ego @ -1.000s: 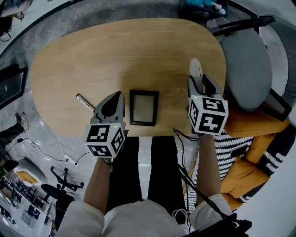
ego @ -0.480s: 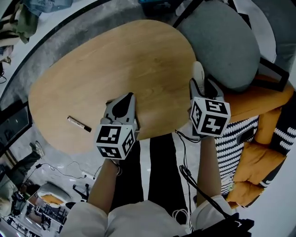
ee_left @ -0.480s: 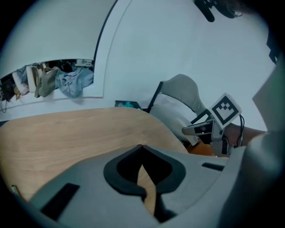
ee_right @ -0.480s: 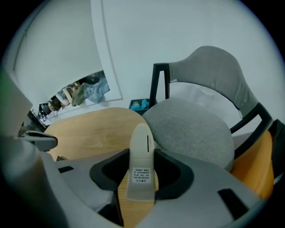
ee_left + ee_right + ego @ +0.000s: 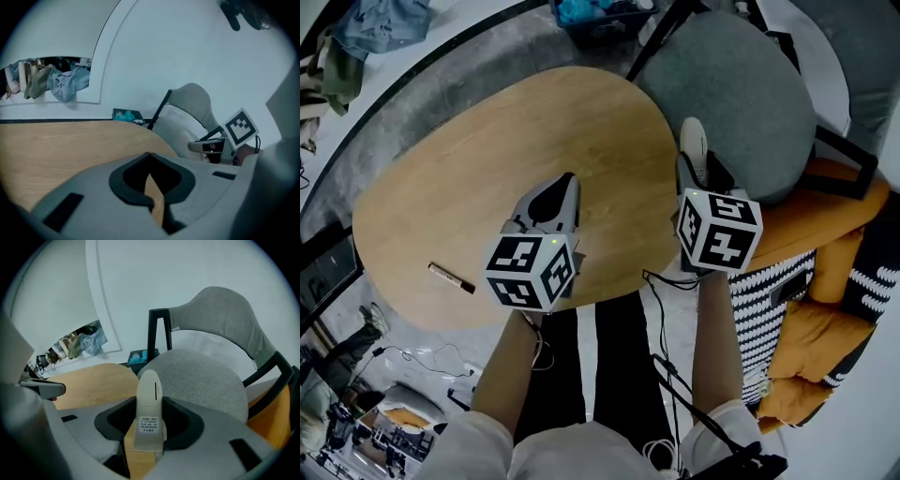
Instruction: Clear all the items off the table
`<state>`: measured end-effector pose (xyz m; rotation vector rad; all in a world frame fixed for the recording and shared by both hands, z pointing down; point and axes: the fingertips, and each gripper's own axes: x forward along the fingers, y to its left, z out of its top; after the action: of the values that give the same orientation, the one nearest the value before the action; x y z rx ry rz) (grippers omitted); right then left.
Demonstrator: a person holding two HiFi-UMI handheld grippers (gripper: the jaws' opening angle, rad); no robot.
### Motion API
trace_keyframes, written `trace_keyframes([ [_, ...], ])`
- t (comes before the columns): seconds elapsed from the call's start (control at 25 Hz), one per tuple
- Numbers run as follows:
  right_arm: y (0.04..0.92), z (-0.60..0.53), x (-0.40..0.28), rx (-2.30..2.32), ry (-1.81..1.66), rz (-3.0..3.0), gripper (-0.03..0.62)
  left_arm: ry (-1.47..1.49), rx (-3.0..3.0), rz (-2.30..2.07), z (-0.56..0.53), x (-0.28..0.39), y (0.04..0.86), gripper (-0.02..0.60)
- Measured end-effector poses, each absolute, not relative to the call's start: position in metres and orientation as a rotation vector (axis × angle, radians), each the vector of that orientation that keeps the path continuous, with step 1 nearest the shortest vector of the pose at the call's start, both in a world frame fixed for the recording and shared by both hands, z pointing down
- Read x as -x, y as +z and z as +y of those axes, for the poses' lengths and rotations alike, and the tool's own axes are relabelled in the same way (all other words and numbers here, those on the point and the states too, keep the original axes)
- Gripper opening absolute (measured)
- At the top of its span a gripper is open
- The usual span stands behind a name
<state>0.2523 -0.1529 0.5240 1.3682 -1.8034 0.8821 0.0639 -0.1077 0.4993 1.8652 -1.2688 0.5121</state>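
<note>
Pen [image 5: 450,277] lies near the table's [image 5: 487,141] left front edge. Left gripper [image 5: 566,181]: jaws closed, nothing between, above the front edge. Right gripper [image 5: 697,171]: jaws clamped on cream handheld device [image 5: 695,141], upright, over the table's right edge beside grey chair [image 5: 741,84].

Head view: from above, steeply down on the oval light-wood table [image 5: 487,178].
Left gripper view: low and close over that tabletop, facing the grey padded chair [image 5: 194,101].
Right gripper view: at the table's edge, chair seat near ahead.
Shared: table, chair and dark bin [image 5: 139,356] appear in all three.
</note>
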Motion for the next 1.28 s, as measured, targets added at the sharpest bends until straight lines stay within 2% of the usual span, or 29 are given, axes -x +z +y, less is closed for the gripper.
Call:
trace_keyframes([
  [0.56,0.556,-0.271,-0.294,-1.419,0.858,-1.728,0.192,0.507,-1.92,-1.32,-0.243,-0.094,0.519,0.008],
  [1.08,0.573,-0.3,-0.281,-1.447,0.883,-1.752,0.193,0.52,-1.891,-1.36,-0.25,-0.091,0.531,0.008],
  [1.28,0.568,-0.303,-0.283,-1.462,0.888,-1.775,0.216,0.519,-1.877,-1.373,-0.242,-0.085,0.532,0.008],
])
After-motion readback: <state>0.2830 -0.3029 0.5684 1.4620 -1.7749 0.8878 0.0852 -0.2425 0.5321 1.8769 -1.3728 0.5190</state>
